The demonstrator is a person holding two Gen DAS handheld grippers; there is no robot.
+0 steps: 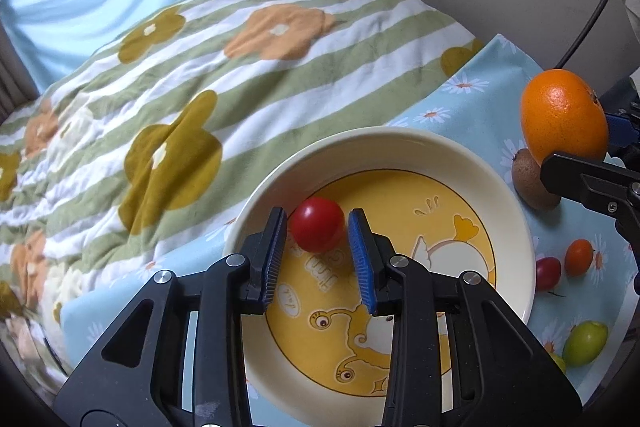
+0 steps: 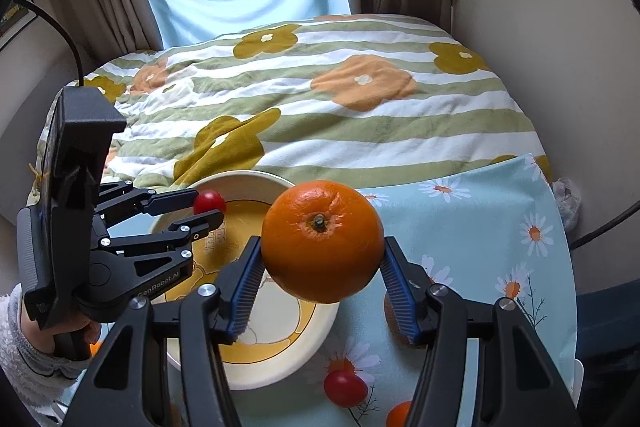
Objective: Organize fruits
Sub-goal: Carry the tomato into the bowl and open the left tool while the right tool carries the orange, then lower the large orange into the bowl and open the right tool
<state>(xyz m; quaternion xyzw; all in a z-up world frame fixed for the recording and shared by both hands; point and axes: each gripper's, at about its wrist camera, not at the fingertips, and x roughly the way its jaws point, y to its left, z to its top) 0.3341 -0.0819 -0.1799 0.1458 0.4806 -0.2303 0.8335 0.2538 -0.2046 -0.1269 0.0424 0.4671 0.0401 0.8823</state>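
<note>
A bed under a green-striped flowered quilt [image 2: 320, 115] filled the background, with a pale blue daisy cloth [image 2: 500, 227] spread over its near end. On that cloth sat a cream bowl [image 1: 516, 223] with a yellow cartoon bottom.

The left hand-held gripper [image 1: 318, 247] hovered over the bowl, its blue pads apart on either side of a red cherry tomato [image 1: 318, 229]; a gap showed at each pad, so the fruit was not pinched.

The right hand-held gripper [image 2: 320, 267] was clenched on a large orange [image 2: 322, 241], held aloft above the bowl's right rim, stem facing the camera.

Loose on the cloth to the right of the bowl lay a brown kiwi [image 1: 530, 183], a dark red tomato [image 1: 547, 273], a small orange tomato [image 1: 579, 257] and a green fruit [image 1: 586, 343].
</note>
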